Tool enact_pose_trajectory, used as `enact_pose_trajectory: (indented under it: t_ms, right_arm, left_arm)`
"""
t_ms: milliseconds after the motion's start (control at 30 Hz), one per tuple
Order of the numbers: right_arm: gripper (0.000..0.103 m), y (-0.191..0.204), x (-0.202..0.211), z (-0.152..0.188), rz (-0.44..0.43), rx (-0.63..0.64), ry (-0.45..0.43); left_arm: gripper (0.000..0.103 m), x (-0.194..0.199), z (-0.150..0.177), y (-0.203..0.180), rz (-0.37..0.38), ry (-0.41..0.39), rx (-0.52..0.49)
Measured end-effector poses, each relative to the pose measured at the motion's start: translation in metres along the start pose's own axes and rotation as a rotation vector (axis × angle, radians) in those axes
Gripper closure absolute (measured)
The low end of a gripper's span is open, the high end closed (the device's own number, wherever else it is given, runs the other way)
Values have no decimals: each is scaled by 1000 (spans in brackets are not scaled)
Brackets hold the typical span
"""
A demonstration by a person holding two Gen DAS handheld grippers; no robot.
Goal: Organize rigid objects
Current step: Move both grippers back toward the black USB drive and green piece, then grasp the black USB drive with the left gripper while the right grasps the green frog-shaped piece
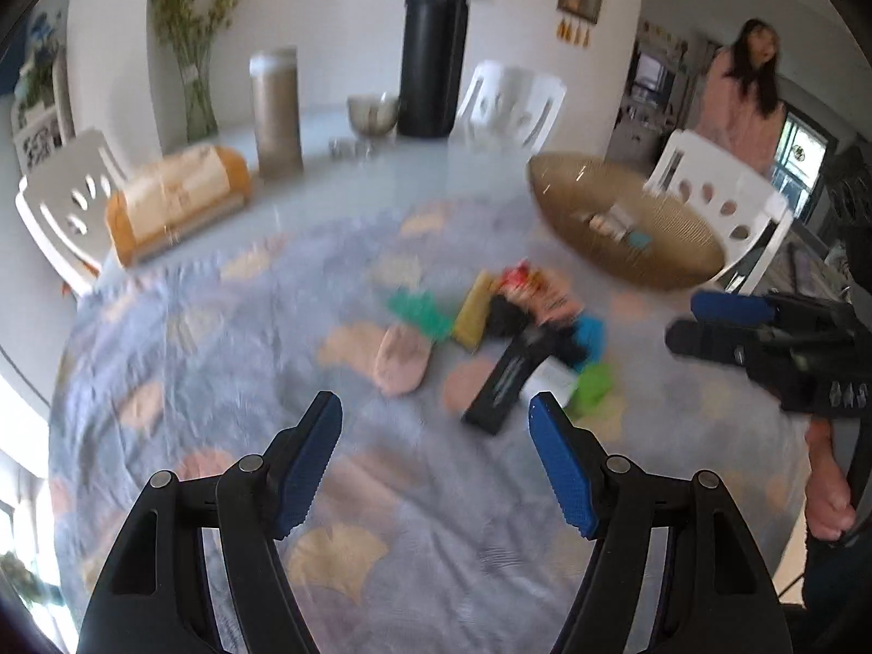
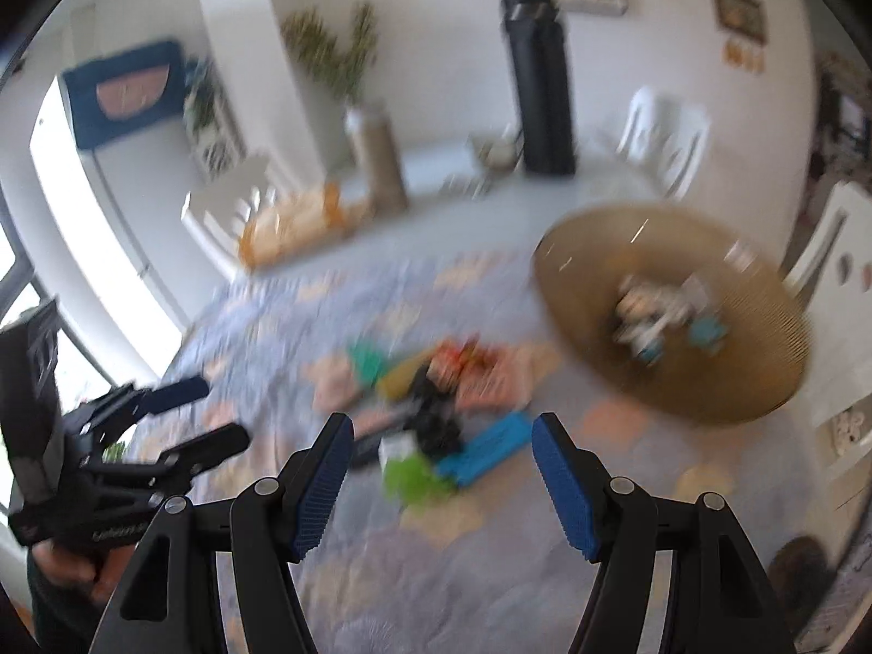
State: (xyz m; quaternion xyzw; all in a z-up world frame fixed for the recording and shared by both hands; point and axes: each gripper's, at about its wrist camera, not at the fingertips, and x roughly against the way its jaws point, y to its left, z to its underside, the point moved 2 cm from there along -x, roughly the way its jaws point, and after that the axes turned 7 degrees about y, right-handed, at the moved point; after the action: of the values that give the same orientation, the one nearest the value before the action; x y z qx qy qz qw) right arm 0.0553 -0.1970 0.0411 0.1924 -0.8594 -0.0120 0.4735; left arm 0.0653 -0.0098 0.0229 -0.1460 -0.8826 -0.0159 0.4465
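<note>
Both grippers hang above the cloth-covered table (image 1: 163,359), jaws spread wide and holding nothing: the left gripper (image 1: 436,414) and the right gripper (image 2: 441,436). Beyond them a blurred pile of small objects (image 1: 512,327) lies mid-table, with a black box (image 1: 504,376) at its near edge. Toward the far right edge sits a woven basket (image 1: 681,218) holding a few pieces.

Toy pile (image 2: 430,409) smeared, basket contents (image 2: 662,308) unreadable (motion blur) — shapes indistinct
</note>
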Motion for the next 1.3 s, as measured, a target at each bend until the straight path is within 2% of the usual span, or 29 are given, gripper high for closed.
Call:
enact_pose_trajectory:
  t_ms: [133, 333, 533, 667, 767, 933, 1033, 1067, 1133, 1233, 1300]
  right_arm:
    - [36, 7, -32, 13, -20, 19, 75]
    - [36, 10, -51, 19, -31, 48, 98]
    - [38, 11, -69, 15, -20, 60, 114]
    - [60, 12, -74, 16, -1, 84, 119]
    - [60, 9, -68, 19, -9, 78, 95]
    - [60, -9, -56, 24, -1, 53, 80]
    - [60, -21, -51, 28, 7, 34, 82]
    - [60, -26, -50, 29, 9, 28, 82]
    - [60, -34, -47, 31, 13, 24, 80]
    - [60, -38, -46, 32, 15, 17, 79]
    - [60, -39, -45, 31, 12, 19, 71]
  left_arm:
    - [34, -24, 3, 13, 7, 57, 29]
    - [34, -50, -1, 17, 14, 107, 48]
    - [34, -64, 7, 5, 1, 133, -16]
    - [34, -63, 7, 0, 35, 138, -28]
    - [34, -63, 4, -9, 55, 142, -58]
    - [34, -76, -2, -35, 32, 181, -171]
    - [35, -88, -8, -41, 34, 205, -198]
    - [37, -89, -10, -42, 28, 200, -205]
    - [57, -90, -15, -44, 36, 195, -215]
    - [73, -90, -17, -49, 45, 190, -226]
    - [74, -88, -15, -54, 36, 175, -241]
